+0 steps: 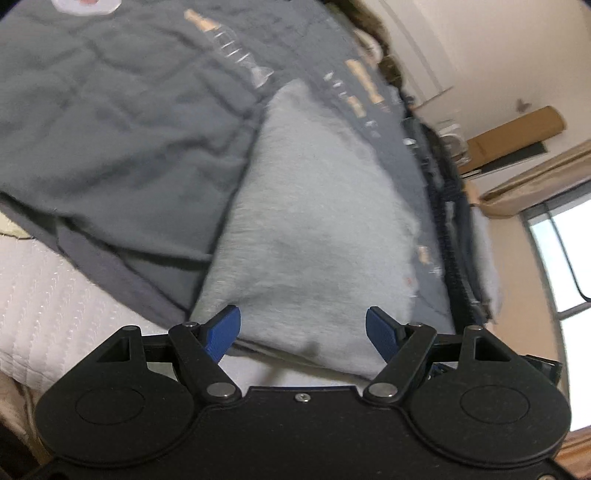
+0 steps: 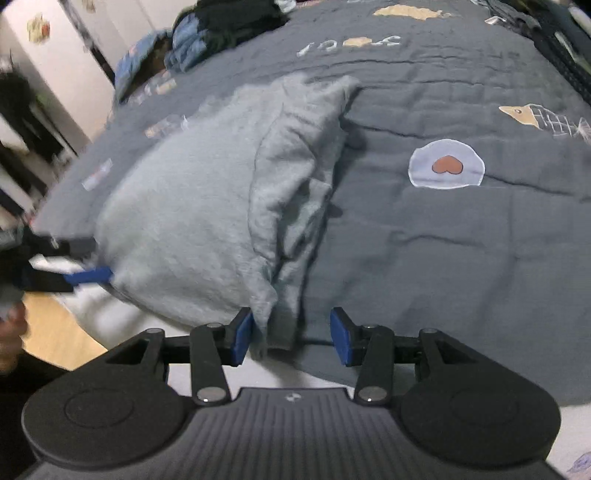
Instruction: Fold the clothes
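A light grey fleecy garment (image 2: 184, 221) lies on a dark grey quilt (image 2: 443, 258), with a rumpled fold (image 2: 295, 177) along its right side. My right gripper (image 2: 291, 338) is open at the garment's near edge, and a hanging corner of the cloth (image 2: 264, 314) sits between its blue pads, close to the left one. My left gripper (image 1: 303, 332) is open too, its pads spread either side of the garment's (image 1: 314, 229) near edge. In the right wrist view, one blue finger of the left gripper (image 2: 90, 276) touches the garment's left corner.
The quilt carries a heart patch (image 2: 447, 164) and fish prints. A pile of dark and blue clothes (image 2: 207, 33) sits at the far end of the bed. White mattress edge (image 1: 48, 302) shows below the quilt, with wooden floor (image 2: 48, 328) and a window (image 1: 569, 258) beyond.
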Action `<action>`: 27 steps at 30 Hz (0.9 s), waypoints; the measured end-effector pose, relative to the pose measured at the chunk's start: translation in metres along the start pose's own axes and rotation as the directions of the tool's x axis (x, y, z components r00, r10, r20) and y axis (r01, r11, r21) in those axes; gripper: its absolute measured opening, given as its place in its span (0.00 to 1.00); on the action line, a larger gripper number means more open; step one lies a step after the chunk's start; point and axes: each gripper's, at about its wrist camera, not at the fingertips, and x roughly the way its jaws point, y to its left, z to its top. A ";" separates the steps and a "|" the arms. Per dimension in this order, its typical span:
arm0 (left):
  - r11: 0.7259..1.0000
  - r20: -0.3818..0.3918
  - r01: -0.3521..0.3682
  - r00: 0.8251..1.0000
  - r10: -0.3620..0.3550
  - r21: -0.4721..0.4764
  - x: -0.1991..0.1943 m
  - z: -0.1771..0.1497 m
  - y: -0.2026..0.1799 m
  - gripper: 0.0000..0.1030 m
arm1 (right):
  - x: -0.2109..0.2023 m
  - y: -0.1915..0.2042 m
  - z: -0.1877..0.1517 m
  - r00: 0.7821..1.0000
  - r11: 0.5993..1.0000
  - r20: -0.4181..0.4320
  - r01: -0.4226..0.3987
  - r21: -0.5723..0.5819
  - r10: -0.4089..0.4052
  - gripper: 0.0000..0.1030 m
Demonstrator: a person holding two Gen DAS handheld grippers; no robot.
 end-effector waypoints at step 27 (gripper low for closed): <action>0.996 0.047 0.021 0.999 -0.025 0.087 0.010 -0.008 -0.039 0.74 | 0.003 0.008 -0.005 0.988 0.988 0.037 -0.152 0.024 0.151 0.31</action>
